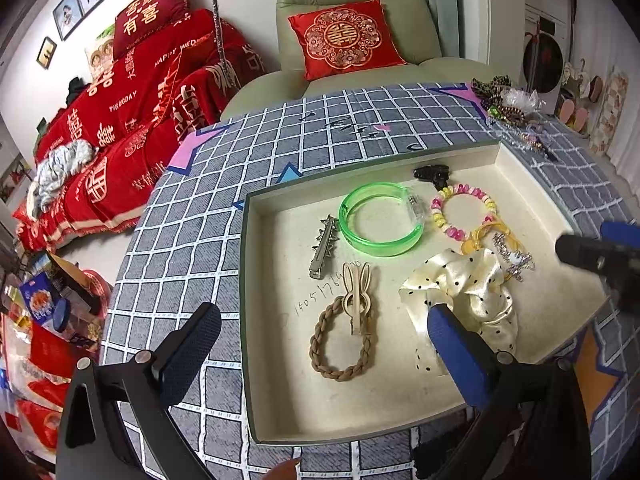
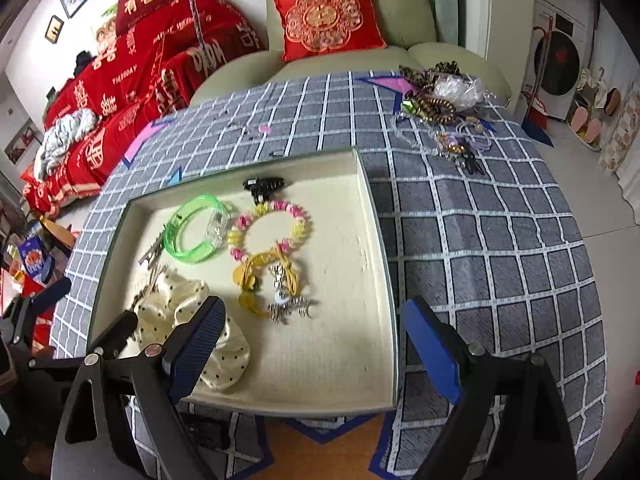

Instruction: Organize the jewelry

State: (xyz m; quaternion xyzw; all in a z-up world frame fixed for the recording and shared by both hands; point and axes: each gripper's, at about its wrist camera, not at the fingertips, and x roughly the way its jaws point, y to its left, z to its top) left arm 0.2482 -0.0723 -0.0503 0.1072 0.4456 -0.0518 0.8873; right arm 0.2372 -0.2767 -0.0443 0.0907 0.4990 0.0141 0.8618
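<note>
A cream tray point(image 1: 280, 380) on the checked tablecloth holds a green bangle point(image 1: 380, 220), a pink-and-yellow bead bracelet point(image 1: 464, 212), a black claw clip point(image 1: 432, 174), a metal hair clip point(image 1: 324, 248), a brown braided tie with a rabbit clip point(image 1: 344, 336), a dotted cream scrunchie point(image 1: 472, 288) and a rhinestone piece point(image 2: 288, 304) on a yellow tie point(image 2: 256, 276). My left gripper point(image 1: 326, 350) hangs open over the braided tie, its right finger against the scrunchie. My right gripper point(image 2: 314, 344) stands open over bare tray floor, just short of the rhinestone piece, holding nothing.
A pile of loose hair ties and jewelry point(image 2: 444, 100) lies on the cloth at the back right, outside the tray point(image 2: 372, 240). A green armchair with a red cushion point(image 1: 344, 38) stands behind the table. The table's near edge shows wood point(image 2: 320, 448).
</note>
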